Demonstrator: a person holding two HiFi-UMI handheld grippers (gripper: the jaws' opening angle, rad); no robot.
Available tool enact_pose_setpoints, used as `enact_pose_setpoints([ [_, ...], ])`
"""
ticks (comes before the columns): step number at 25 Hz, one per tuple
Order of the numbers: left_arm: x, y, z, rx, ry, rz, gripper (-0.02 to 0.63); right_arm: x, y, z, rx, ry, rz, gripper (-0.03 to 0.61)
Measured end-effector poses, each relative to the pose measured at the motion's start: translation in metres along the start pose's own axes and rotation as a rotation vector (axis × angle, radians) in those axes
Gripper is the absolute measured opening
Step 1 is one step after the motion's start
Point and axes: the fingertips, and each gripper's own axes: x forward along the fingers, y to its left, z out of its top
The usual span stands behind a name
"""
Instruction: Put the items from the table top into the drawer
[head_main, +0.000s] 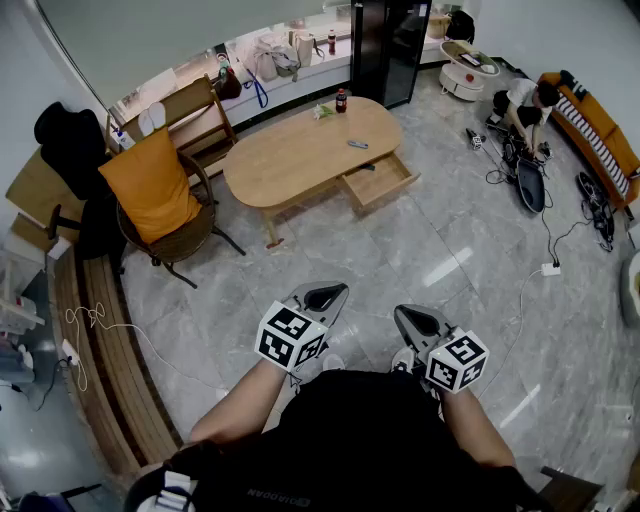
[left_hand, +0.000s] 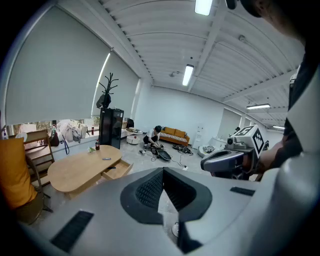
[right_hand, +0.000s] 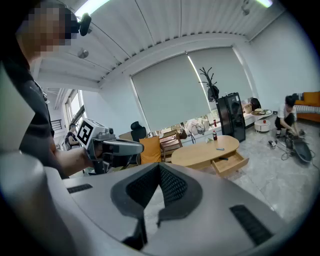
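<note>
An oval wooden table stands far ahead across the floor, its drawer pulled open at the right front. On top are a dark cola bottle, a green packet and a small grey remote-like item. My left gripper and right gripper are held side by side close to my body, well short of the table. Both are shut with nothing in them. The left gripper view shows the table, the drawer and the right gripper. The right gripper view shows the table and the drawer.
A chair with an orange cushion stands left of the table, and a black cabinet behind it. A person crouches on the floor at the right among cables, near an orange sofa. A power strip lies on the tiles.
</note>
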Motion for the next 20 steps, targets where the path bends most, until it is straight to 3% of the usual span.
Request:
enact_pose_setpoints([
  [15,-0.014,0.007,-0.005,-0.007,-0.006,0.003,0.005,0.005,0.019,0.006,-0.024,-0.01,0.013,0.003],
  [20,-0.012,0.005,-0.009,-0.015,0.007,-0.007,0.005,0.002,0.016,0.011,-0.027,-0.028,-0.024,0.006],
])
